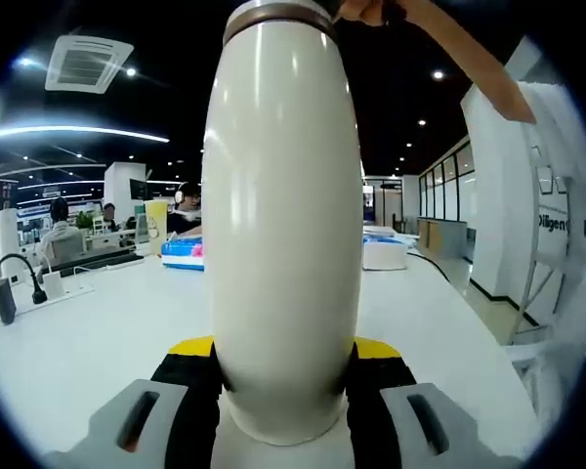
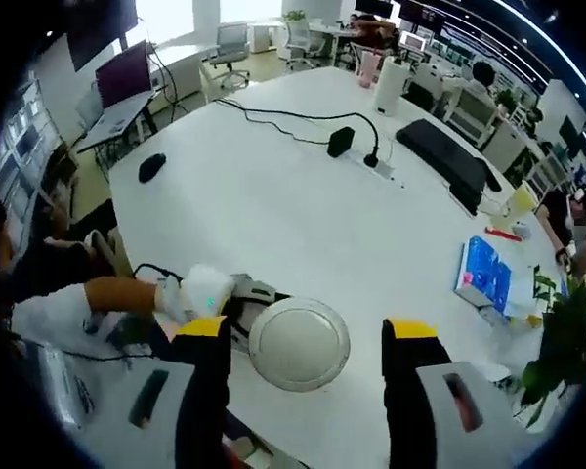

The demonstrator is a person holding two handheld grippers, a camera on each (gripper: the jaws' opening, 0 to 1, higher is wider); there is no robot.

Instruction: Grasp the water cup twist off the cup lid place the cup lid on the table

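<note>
Left gripper point(image 1: 283, 376) clamps upright water cup point(image 1: 283, 225), lid point(image 2: 299, 344) up.

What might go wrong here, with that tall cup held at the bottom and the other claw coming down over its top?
1. The left tool clamps the smooth cream water cup low on its body, so twisting above may spin or tip it.
2. The right tool is open around the cup lid; if it closes off-centre, it may slip on the round edge.
3. Once freed, the lid could roll across the white table.
</note>
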